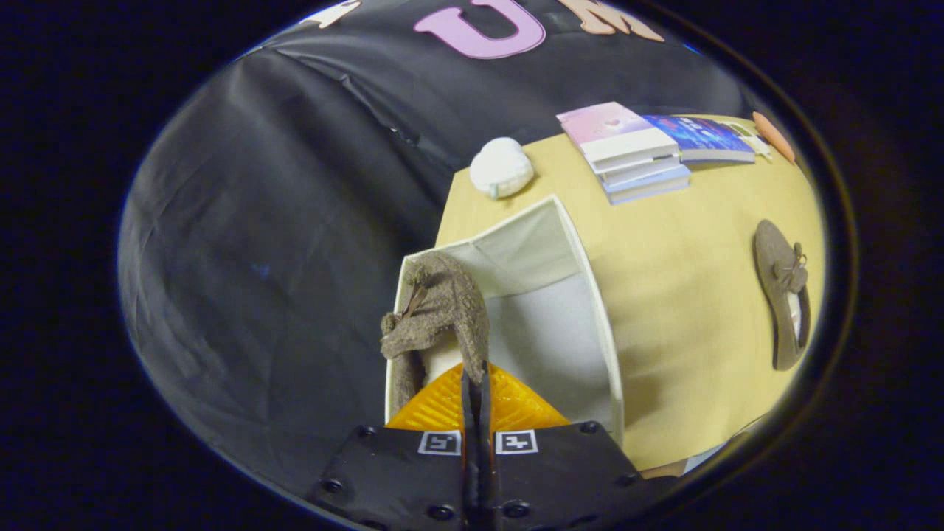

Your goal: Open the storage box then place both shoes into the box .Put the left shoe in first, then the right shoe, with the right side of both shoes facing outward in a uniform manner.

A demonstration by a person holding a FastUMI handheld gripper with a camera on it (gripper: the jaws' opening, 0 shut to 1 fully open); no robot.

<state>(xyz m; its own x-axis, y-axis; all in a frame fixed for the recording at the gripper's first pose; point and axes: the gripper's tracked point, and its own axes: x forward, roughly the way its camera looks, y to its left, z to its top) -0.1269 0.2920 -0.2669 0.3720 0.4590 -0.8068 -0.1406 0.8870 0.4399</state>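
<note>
Jaws of the gripper (478,383) pinch the rim of one brown shoe (439,313), held just ahead over the open white storage box (590,295). Rightward on the table (678,295), well apart, lies the second shoe (783,295).

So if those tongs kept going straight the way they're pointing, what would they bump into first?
Probably the inside of the white storage box. The tongs are closed on the rim of a brown shoe, held over the open box, so the shoe would likely touch the box's inner wall first, though depth is unclear.

Two brown shoes (442,310) (785,295), one white box (582,295), three stacked books (634,158), one blue book (704,139), one white pouch (501,168)
</note>
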